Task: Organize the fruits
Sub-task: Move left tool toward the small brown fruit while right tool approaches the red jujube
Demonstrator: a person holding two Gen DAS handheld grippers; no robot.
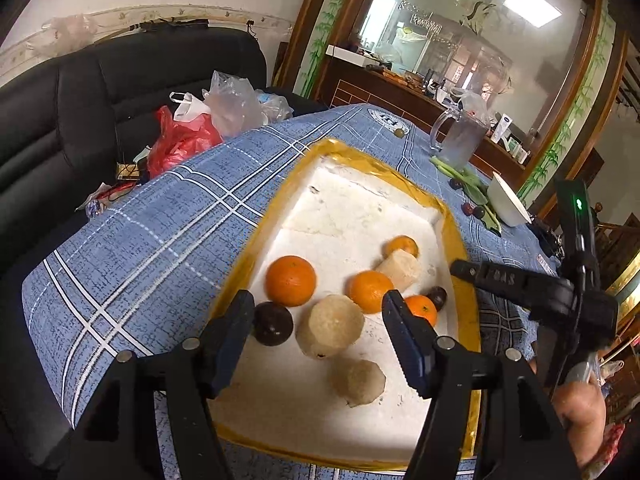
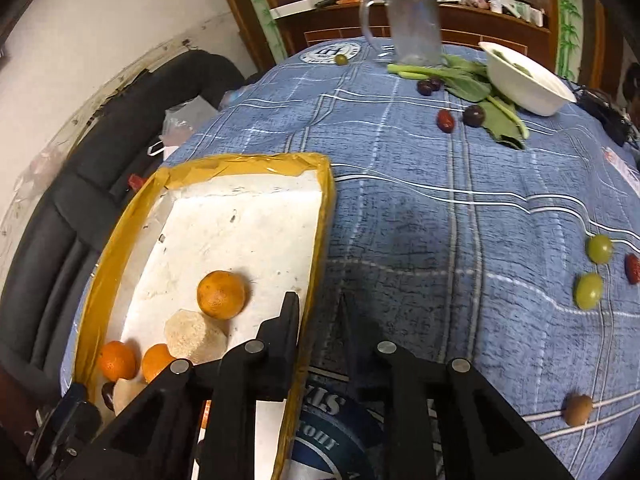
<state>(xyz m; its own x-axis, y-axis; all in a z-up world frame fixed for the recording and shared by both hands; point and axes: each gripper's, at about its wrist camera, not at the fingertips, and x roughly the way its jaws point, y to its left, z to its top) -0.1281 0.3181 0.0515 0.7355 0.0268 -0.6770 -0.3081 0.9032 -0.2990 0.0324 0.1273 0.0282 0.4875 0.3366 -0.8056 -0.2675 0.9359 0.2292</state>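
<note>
Left fingers (image 1: 256,332) apart, empty, over the tray (image 1: 260,216) — right fingers (image 2: 288,320) closed, empty, astride its rim.

Little can be read here. The blue checked cloth (image 2: 440,208) over the tabletop carries a round white crest (image 2: 330,53) at its far end, its lettering too small to make out, and a near printed emblem (image 2: 332,436) shows upside-down letters, seemingly "STY" and "tion".

Home living/dining room: black sofa (image 1: 80,112) at 10 o'clock, table with blue plaid cloth (image 1: 160,216), wooden sideboard (image 1: 400,92) and glass partition (image 1: 480,32) at 1 o'clock.
</note>
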